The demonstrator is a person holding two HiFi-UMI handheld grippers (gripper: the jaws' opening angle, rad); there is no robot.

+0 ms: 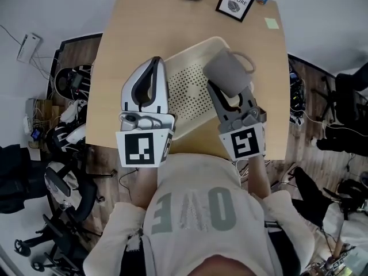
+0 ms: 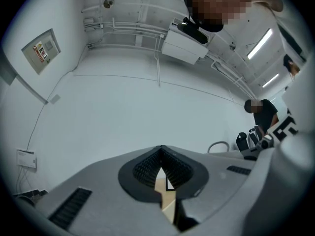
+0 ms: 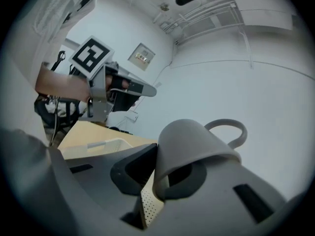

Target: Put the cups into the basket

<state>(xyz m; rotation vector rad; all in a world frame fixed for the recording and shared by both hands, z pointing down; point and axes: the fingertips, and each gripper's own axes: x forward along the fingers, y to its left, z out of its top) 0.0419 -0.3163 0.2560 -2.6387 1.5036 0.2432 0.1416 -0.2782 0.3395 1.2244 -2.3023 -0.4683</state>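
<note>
This looks like a lab or office workroom. It has bare white walls with a posted notice (image 2: 43, 50) and surface pipes (image 2: 128, 31), ceiling strip lights (image 2: 259, 44), a single pale wooden worktop (image 1: 115, 68), and office chairs (image 1: 63, 203) crowding the wood floor (image 1: 75, 50).

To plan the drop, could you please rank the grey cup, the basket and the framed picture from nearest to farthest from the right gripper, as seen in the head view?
1. Grey cup: clamped in the right gripper itself.
2. Basket: just below the gripper and to its left.
3. Framed picture: at the far edge of the table.
</note>
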